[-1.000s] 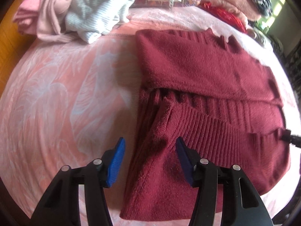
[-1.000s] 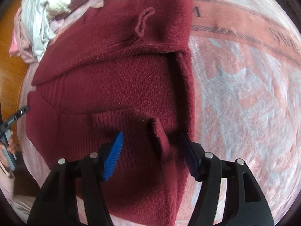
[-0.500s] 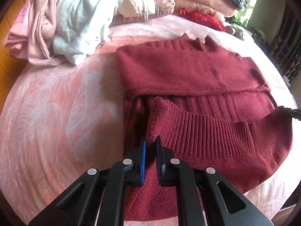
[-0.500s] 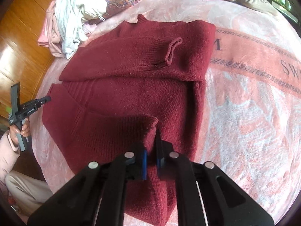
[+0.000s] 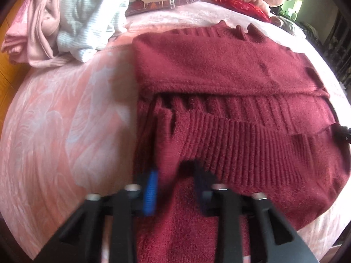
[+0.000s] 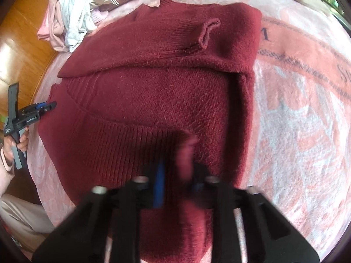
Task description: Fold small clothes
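A dark red knit sweater [image 5: 230, 70] lies partly folded on a pink patterned blanket [image 5: 54, 131]; its ribbed hem is folded up over the body. My left gripper [image 5: 175, 184] has its jaws apart around the hem fold at the sweater's left side, with knit between them. In the right wrist view the sweater [image 6: 153, 87] fills the middle, and my right gripper [image 6: 177, 182] has its jaws apart around a raised corner of the folded hem. Both grippers are motion-blurred. The left gripper also shows at the far left of the right wrist view [image 6: 47, 106].
A heap of pale pink, white and patterned clothes [image 5: 76, 15] lies at the blanket's far left. A red item [image 5: 241, 6] and dark clothes lie at the far edge. Orange wooden floor [image 6: 22, 43] lies beyond the bed. The blanket [image 6: 307, 109] stretches right of the sweater.
Both grippers closed on the sweater's hem half a second ago and lifted it. Now both jaws stand apart again, with the hem lying folded further up the body.
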Demonstrator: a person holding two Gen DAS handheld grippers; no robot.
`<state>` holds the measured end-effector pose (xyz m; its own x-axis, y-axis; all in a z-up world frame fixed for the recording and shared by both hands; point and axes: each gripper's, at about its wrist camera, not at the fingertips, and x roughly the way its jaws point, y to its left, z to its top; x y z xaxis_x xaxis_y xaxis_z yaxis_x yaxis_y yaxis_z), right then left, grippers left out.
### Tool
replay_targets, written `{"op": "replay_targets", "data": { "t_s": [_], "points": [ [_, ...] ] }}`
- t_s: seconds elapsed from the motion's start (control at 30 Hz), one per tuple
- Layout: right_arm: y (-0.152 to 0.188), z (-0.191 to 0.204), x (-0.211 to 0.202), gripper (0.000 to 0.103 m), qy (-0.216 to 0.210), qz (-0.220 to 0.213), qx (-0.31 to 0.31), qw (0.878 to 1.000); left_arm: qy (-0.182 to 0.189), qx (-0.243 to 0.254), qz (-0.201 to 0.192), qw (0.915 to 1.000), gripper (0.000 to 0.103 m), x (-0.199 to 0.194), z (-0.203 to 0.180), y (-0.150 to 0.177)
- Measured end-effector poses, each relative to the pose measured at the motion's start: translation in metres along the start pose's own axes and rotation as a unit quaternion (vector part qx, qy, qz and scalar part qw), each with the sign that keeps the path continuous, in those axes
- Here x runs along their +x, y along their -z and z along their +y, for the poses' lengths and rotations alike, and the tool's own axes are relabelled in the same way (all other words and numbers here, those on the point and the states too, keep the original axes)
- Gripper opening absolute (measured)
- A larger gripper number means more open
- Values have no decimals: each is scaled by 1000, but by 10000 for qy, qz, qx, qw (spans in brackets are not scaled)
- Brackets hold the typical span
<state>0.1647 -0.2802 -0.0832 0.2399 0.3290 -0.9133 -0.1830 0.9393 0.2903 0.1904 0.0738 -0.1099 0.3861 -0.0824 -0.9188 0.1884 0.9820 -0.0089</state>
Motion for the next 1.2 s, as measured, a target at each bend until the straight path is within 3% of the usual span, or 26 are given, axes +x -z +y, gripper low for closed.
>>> {"op": "replay_targets", "data": {
  "t_s": [0.23, 0.57, 0.83, 1.2],
  "points": [
    [-3, -11, -45, 6, -746, -579, 165, 9954, 437, -199, -609, 9970, 10, -44, 9, -8],
    [-24, -38, -94, 6, -1013, -1424, 636, 9826, 824, -965, -1442, 9814, 10, -82, 42, -38],
    [-88, -39, -92, 6, -772, -1720, 560, 9805, 545, -1164, -1598, 9787, 10, -60, 53, -87],
    [-187, -77, -27, 6, -265, -1578, 843, 9835, 175, -936, -1363, 9861, 10, 10, 45, -175]
  ]
}}
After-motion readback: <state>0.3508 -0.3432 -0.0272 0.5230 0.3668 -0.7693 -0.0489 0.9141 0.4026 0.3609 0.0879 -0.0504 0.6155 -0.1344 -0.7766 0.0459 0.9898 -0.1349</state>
